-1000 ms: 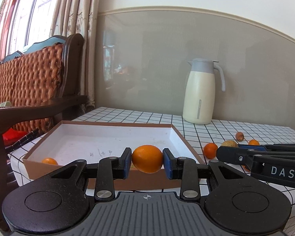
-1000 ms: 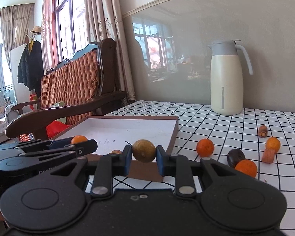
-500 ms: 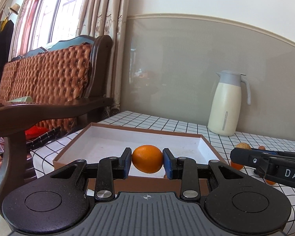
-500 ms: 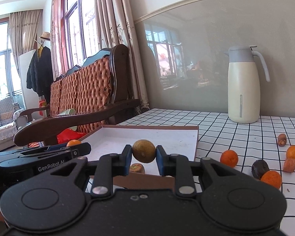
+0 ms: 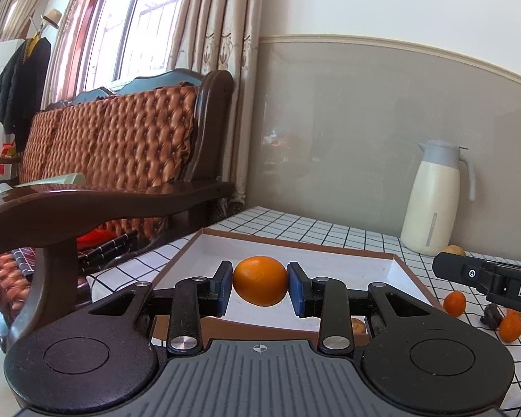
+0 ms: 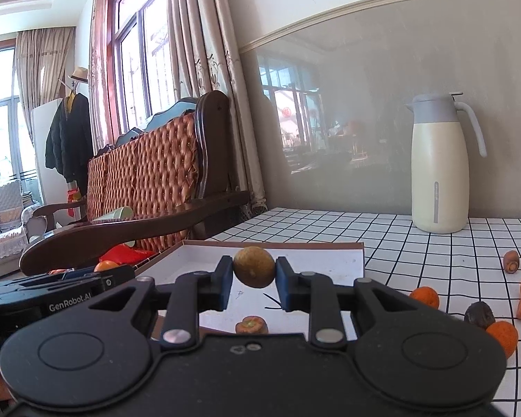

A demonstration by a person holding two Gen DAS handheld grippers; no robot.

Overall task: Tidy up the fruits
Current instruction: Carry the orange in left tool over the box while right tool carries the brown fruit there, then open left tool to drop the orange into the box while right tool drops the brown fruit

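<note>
My left gripper (image 5: 259,284) is shut on an orange (image 5: 259,280), held in the air over the near edge of a shallow brown box with a white floor (image 5: 347,267). My right gripper (image 6: 254,274) is shut on a brownish-yellow round fruit (image 6: 254,267), also above the box (image 6: 323,264). The left gripper's body (image 6: 45,299) shows at the lower left of the right wrist view, and the right gripper's body (image 5: 486,279) at the right of the left wrist view. A small orange-brown fruit (image 6: 251,325) lies by the box's near edge.
Several loose fruits lie on the checked tablecloth right of the box: oranges (image 6: 424,297) (image 6: 502,336) (image 5: 454,303), a dark fruit (image 6: 479,314), a brown one (image 6: 511,261). A cream thermos jug (image 6: 440,170) stands by the wall. A wooden sofa armrest (image 5: 87,205) runs along the table's left.
Both grippers have swung left with their fruits still gripped; the box now sits further right in each view and more of the sofa and window shows.
</note>
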